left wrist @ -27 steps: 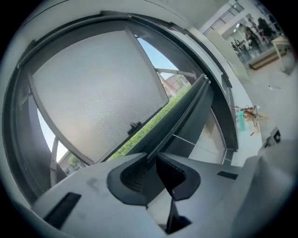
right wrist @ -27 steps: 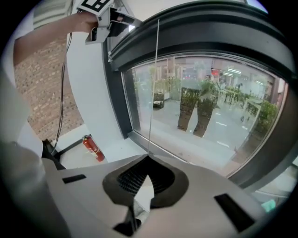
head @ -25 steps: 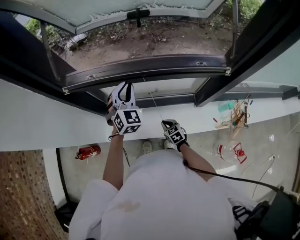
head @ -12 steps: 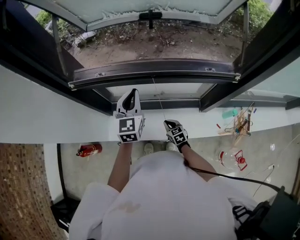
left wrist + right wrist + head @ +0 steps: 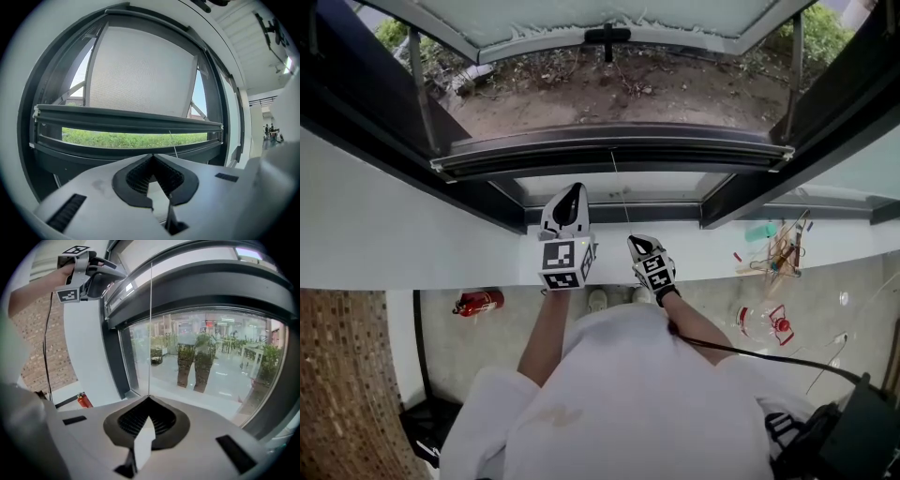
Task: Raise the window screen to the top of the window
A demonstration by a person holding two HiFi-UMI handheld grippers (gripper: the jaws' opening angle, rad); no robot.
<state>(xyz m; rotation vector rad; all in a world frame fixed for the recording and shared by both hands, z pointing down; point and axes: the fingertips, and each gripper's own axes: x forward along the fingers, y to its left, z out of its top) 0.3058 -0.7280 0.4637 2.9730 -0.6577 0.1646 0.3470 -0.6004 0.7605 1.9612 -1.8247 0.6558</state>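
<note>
The window screen's grey mesh (image 5: 140,70) hangs in the dark frame, and its bottom bar (image 5: 126,118) (image 5: 609,141) lies across the opening with green showing below it. A thin pull cord (image 5: 150,333) (image 5: 621,197) drops from the bar's middle. My right gripper (image 5: 149,398) (image 5: 639,242) is shut on that cord at its jaw tips. My left gripper (image 5: 152,157) (image 5: 570,192) is shut with nothing in it and is level and aimed at the bar. The cord (image 5: 173,144) passes just to its right. The left gripper (image 5: 110,270) also shows high in the right gripper view.
A white sill (image 5: 412,234) runs below the frame. An outward-tilted sash with a black handle (image 5: 607,36) sits beyond the screen. Down on the floor are a red fire extinguisher (image 5: 476,302) (image 5: 84,401) and some clutter (image 5: 773,239) at the right.
My left gripper has rolled upright and its jaws have gone from open to shut. The right gripper has shifted only slightly, still on the cord.
</note>
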